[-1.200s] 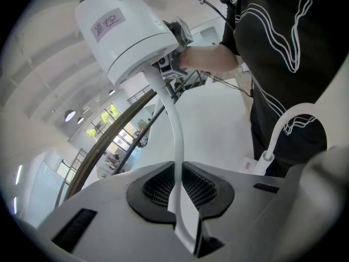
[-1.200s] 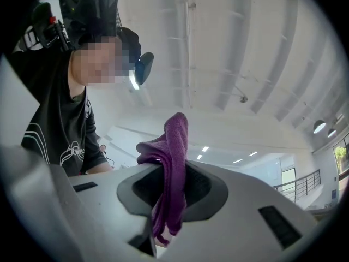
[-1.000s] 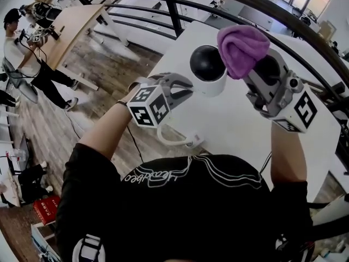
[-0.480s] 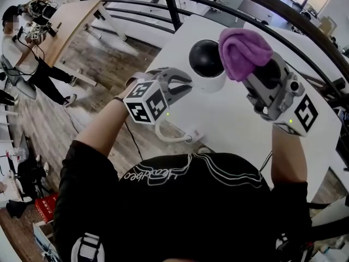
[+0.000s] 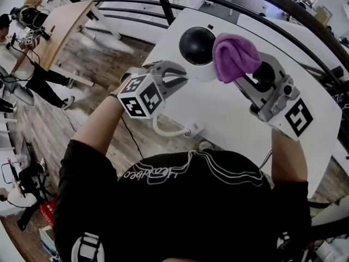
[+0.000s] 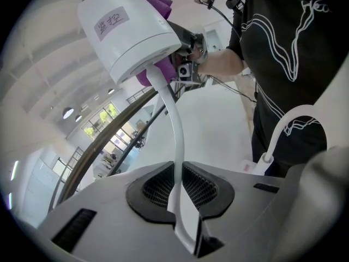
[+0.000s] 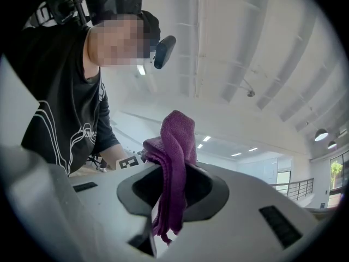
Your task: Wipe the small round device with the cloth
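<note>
The small round device (image 5: 197, 47), a black dome on a white base, is held up over the white table (image 5: 229, 119). My left gripper (image 5: 177, 79) is shut on its white cable (image 6: 177, 146), just left of and below the base; in the left gripper view the device's white body (image 6: 131, 34) hangs above the jaws. My right gripper (image 5: 248, 75) is shut on a bunched purple cloth (image 5: 233, 56), which touches the dome's right side. In the right gripper view the cloth (image 7: 174, 168) stands up between the jaws.
The cable loops down to a white plug (image 5: 192, 130) near the table's left edge. A black railing (image 5: 163, 4) runs behind the table. Beyond it lie a wooden floor, a wooden table (image 5: 65, 26) and a person (image 5: 22, 64) at the far left.
The cloth has come down from the dome's upper right to its right side. Both grippers and the device sit a little higher and further left in the view.
</note>
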A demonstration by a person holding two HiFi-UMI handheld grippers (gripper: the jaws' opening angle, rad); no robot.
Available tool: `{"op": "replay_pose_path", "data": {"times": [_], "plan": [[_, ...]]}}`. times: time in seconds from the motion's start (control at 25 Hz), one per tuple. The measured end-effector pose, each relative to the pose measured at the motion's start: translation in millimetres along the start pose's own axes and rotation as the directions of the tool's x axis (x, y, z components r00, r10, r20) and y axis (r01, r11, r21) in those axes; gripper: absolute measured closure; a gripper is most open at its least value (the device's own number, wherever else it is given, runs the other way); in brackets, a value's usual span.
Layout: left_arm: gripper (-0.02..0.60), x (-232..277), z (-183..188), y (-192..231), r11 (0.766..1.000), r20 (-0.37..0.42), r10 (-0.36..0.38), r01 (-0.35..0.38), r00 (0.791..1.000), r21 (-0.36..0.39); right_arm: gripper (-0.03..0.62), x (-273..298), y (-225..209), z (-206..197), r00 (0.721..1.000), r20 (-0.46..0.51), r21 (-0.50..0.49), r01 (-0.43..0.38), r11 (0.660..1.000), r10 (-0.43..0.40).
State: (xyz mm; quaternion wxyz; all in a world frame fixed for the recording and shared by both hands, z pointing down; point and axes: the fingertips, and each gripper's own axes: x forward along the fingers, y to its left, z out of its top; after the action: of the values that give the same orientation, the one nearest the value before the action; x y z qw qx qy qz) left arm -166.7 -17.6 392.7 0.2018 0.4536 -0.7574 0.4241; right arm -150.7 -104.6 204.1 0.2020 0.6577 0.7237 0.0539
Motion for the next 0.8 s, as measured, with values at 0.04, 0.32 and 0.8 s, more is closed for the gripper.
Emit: {"op": "replay_pose_path", "data": {"times": [0.04, 0.32, 0.8], "plan": [[0.532, -1, 0, 0, 1.0, -0.001, 0.0, 0.0, 1.0, 0.002, 0.527, 0, 2, -2, 1.0, -0.011, -0.003, 0.004, 1.0, -0.004], [0.534, 5, -5, -3, 1.0, -0.002, -0.002, 0.002, 1.0, 0.015, 0.526, -10, 16, -27, 0.998, -0.052, 0.016, 0.034, 0.999, -0.033], [0.534, 11, -9, -5, 1.0, 0.027, -0.008, 0.007, 1.0, 0.024, 0.528, -20, 32, -57, 0.988, -0.112, 0.059, 0.116, 0.992, -0.109]]}}
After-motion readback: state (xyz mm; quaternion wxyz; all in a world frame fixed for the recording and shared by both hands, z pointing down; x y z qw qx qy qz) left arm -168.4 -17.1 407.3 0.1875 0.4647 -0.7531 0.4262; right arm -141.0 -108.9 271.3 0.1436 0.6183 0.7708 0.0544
